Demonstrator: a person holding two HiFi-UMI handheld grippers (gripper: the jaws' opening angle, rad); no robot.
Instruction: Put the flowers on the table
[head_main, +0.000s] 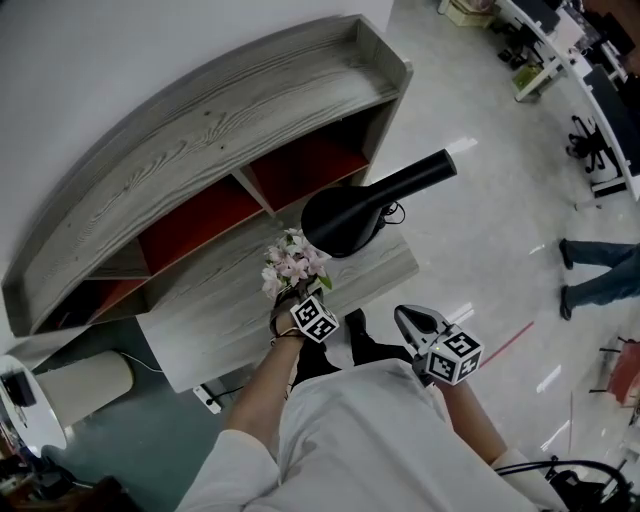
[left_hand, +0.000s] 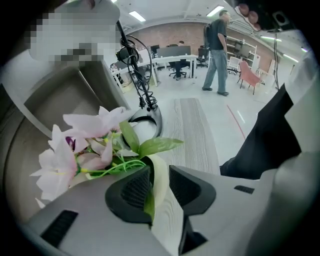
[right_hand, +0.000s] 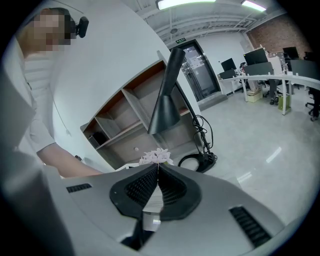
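Observation:
A small bunch of pink flowers (head_main: 293, 262) with green leaves hangs over the grey wooden table (head_main: 220, 320), just in front of the black lamp's shade. My left gripper (head_main: 288, 297) sits right behind the bunch. In the left gripper view the blossoms (left_hand: 80, 145) spread to the left, and a curled leaf and the thin stems run down between the jaws of my left gripper (left_hand: 159, 172), which are shut on them with a narrow gap. My right gripper (head_main: 410, 318) hovers off the table's near right corner, shut and empty. From the right gripper (right_hand: 158, 172) the flowers (right_hand: 156, 156) peek over the jaws.
A black desk lamp (head_main: 370, 205) stands on the table; its round base and cable (left_hand: 145, 122) lie just beyond the flowers. A grey shelf unit with red backs (head_main: 200, 160) sits behind the table. A person (left_hand: 216, 50) walks among office desks farther off.

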